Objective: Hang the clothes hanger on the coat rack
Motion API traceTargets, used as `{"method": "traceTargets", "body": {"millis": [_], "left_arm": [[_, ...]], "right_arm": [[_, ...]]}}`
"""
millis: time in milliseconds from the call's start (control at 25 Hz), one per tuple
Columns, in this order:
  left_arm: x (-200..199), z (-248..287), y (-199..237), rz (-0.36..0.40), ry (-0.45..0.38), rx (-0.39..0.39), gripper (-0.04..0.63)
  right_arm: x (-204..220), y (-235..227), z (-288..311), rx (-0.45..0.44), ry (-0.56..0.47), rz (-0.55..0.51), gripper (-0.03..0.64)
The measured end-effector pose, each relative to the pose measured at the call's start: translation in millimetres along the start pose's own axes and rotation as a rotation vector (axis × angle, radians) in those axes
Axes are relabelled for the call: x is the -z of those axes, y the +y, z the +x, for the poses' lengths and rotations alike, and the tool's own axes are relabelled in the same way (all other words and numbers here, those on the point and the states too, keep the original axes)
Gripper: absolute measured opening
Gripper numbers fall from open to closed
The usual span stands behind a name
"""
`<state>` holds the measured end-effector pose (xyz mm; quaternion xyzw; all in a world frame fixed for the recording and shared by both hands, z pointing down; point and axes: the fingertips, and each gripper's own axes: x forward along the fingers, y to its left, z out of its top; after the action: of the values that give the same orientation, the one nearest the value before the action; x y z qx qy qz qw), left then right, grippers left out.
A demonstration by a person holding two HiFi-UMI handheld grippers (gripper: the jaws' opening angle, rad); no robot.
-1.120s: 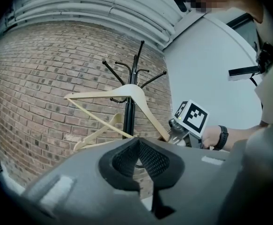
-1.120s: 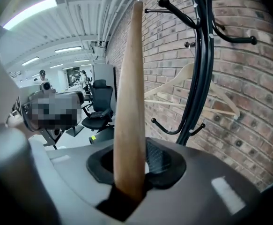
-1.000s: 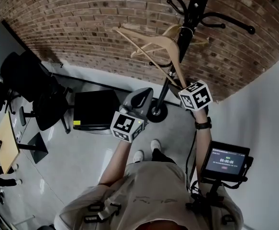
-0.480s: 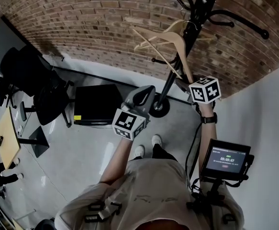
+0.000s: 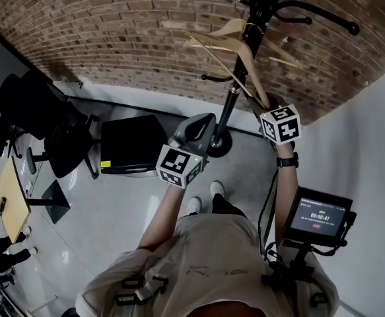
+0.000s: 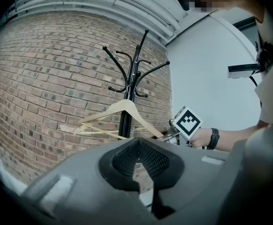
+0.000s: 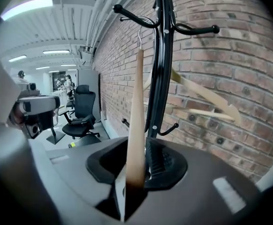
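A wooden clothes hanger (image 5: 253, 78) leans along the black coat rack (image 5: 235, 91). Its wire hook is up by the rack's upper arms. My right gripper (image 5: 266, 105) holds the lower end of one hanger arm (image 7: 137, 116), just right of the pole (image 7: 160, 78). The jaws have just been opening a little, and the wood still sits between the pads. My left gripper (image 5: 202, 121) hovers left of the pole, shut and empty. In its own view the left gripper (image 6: 137, 156) faces the hanger (image 6: 122, 108) and the rack (image 6: 127, 121).
A second wooden hanger (image 5: 286, 57) hangs on the rack's far side against the brick wall (image 5: 113, 38). The rack's round base (image 5: 217, 145) stands on the floor. A black cabinet (image 5: 129, 147) and office chairs (image 5: 53, 121) are at the left. A white wall (image 5: 370, 150) closes the right.
My right gripper has shifted right and closer to the rack pole with the hanger, which now stands steeper against the pole. The left gripper has barely shifted.
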<state>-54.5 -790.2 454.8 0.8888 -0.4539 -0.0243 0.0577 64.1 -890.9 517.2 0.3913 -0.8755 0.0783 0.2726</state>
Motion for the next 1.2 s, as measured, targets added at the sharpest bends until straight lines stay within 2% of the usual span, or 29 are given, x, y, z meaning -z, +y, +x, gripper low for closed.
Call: {"method": "traceTargets", "body": {"millis": [160, 280, 360, 560, 840, 920, 1040, 1160, 1200], "left_arm": [[-8, -6, -15, 0.005, -0.015, 0.035, 0.000], [-17, -21, -30, 0.012, -0.032, 0.067, 0.000], [-19, -21, -34, 0.018, -0.039, 0.080, 0.000], [-19, -23, -41, 0.032, -0.062, 0.095, 0.000], [-16, -67, -67, 0.035, -0.077, 0.129, 0.000], [-14, -80, -73, 0.028, -0.082, 0.131, 0.000], [-9, -93, -85, 0.015, -0.072, 0.132, 0.000], [-6, -109, -105, 0.016, -0.071, 0.132, 0.000], [-9, -115, -112, 0.021, -0.079, 0.129, 0.000]], "right_arm": [[10, 7, -20, 0.064, 0.004, -0.020, 0.147], [26, 12, -46, 0.169, 0.036, -0.034, 0.245], [34, 8, -54, 0.218, 0.032, -0.027, 0.259], [55, 10, -80, 0.277, -0.001, 0.094, 0.278], [99, 68, -138, 0.412, -0.040, 0.271, 0.308], [108, 88, -151, 0.420, -0.051, 0.295, 0.281], [107, 115, -171, 0.427, -0.103, 0.283, 0.164], [97, 140, -191, 0.434, -0.186, 0.233, 0.004], [96, 149, -196, 0.429, -0.201, 0.218, 0.002]]}}
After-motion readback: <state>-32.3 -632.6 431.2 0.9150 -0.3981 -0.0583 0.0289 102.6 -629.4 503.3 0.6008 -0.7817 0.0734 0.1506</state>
